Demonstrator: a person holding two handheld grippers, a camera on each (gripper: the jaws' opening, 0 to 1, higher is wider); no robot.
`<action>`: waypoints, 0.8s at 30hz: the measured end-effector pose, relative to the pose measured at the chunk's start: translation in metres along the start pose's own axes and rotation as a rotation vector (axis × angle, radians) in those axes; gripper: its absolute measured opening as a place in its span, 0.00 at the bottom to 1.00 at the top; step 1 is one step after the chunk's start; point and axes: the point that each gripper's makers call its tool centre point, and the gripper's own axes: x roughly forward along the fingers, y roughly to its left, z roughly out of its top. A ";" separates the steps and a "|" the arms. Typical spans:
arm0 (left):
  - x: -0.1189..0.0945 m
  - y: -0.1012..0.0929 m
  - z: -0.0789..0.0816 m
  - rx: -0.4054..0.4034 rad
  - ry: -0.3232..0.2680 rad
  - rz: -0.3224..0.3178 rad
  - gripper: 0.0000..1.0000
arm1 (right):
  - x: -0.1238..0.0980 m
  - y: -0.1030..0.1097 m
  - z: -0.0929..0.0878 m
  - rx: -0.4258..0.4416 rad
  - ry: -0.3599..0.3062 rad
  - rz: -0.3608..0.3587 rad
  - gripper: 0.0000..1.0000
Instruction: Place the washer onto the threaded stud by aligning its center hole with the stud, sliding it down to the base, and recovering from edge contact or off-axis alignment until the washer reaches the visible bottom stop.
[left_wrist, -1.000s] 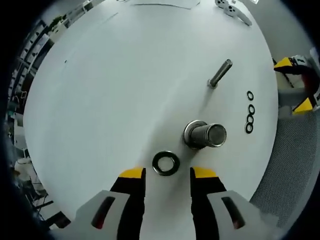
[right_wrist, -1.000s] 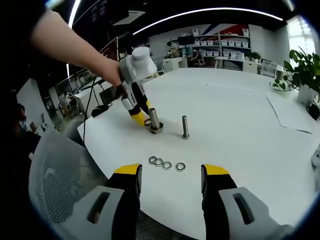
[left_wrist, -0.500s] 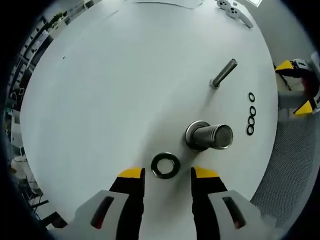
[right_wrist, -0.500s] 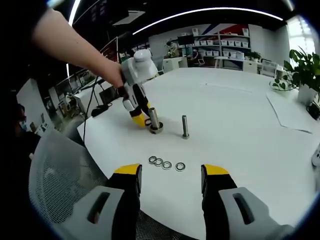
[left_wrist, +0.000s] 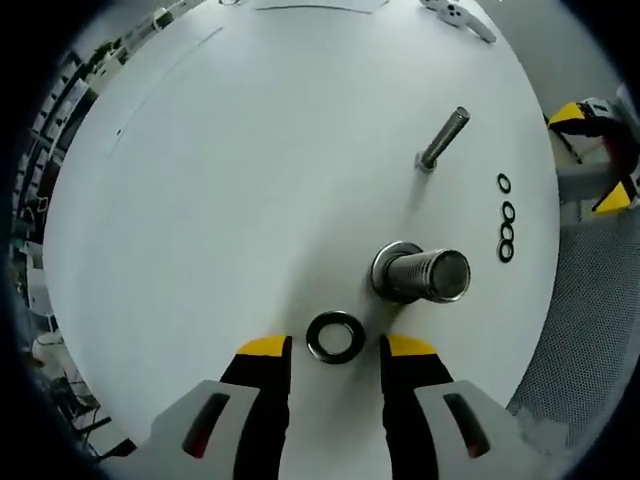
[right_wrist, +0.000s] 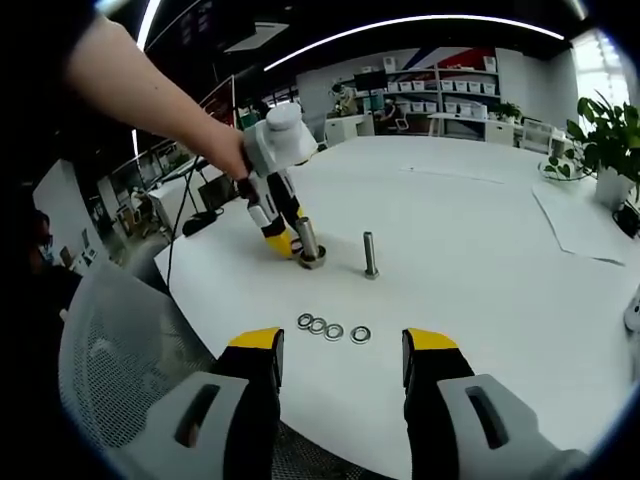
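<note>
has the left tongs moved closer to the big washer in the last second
Yes. In the left gripper view the large washer now lies nearer the left tongs, which have come toward it; its spot beside the thick stud looks unchanged.

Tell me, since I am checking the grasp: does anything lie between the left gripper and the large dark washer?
Nothing visible does. The large dark metal washer lies flat on the white table just ahead of the open left gripper, beside the thick threaded steel stud.
</note>
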 end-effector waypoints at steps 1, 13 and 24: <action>0.000 0.000 0.000 0.004 0.002 0.001 0.34 | 0.000 0.000 0.000 0.000 0.000 0.000 0.50; 0.000 0.001 0.000 -0.001 -0.007 0.000 0.35 | 0.000 0.001 0.000 0.001 -0.001 0.005 0.50; 0.001 0.001 0.000 -0.006 0.031 0.000 0.35 | 0.000 0.001 0.000 0.000 0.003 0.007 0.50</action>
